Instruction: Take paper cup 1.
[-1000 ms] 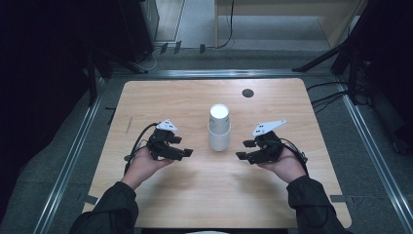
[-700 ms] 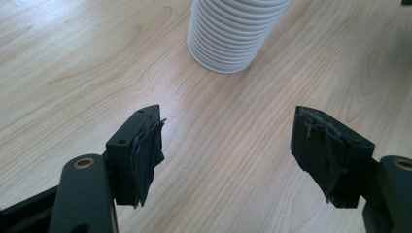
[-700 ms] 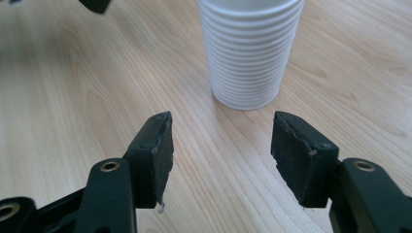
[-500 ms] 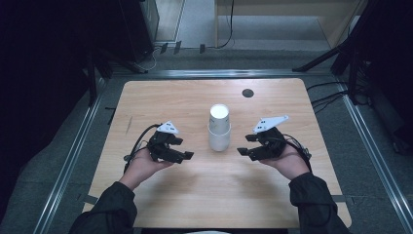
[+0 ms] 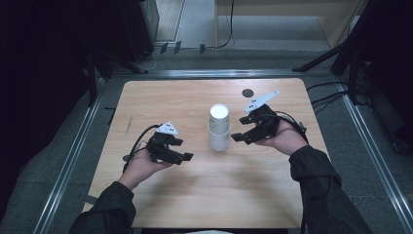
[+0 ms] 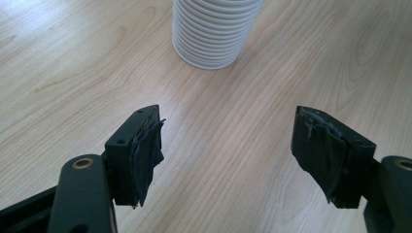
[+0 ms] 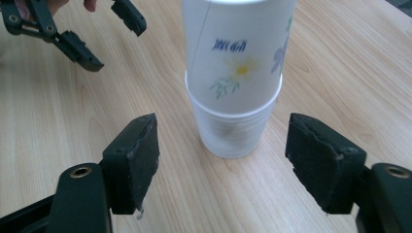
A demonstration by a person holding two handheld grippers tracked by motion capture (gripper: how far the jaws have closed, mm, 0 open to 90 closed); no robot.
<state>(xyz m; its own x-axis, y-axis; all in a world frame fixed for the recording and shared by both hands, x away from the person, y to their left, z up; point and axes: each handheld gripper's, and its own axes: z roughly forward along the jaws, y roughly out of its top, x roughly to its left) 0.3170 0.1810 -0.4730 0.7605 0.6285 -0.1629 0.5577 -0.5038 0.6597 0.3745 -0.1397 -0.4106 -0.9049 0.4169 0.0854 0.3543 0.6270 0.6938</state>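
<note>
So there's a stack of paper cups (image 5: 219, 129) standing upside down near the middle of the wooden bench (image 5: 160, 97), the top one with a flower print and sitting a bit loose over the white ribbed ones under it. The right gripper (image 5: 246, 134) is just beside the stack, raised up around the level of that top cup, and its jaws have just been opening; in the right gripper view they stand wide with the cup ahead of them, nothing between the pads. The left gripper (image 5: 182, 157) hangs back, low over the bench and well apart from the stack, jaws parted and empty, with the stack's base ahead of them in the left gripper view. Looks to me like the approach step, lining up to pull the top cup off. Next move, I'd guess, is sliding the right jaws in around the printed cup and closing gently so it doesn't crush, while the left comes in to pin the lower cups.
</note>
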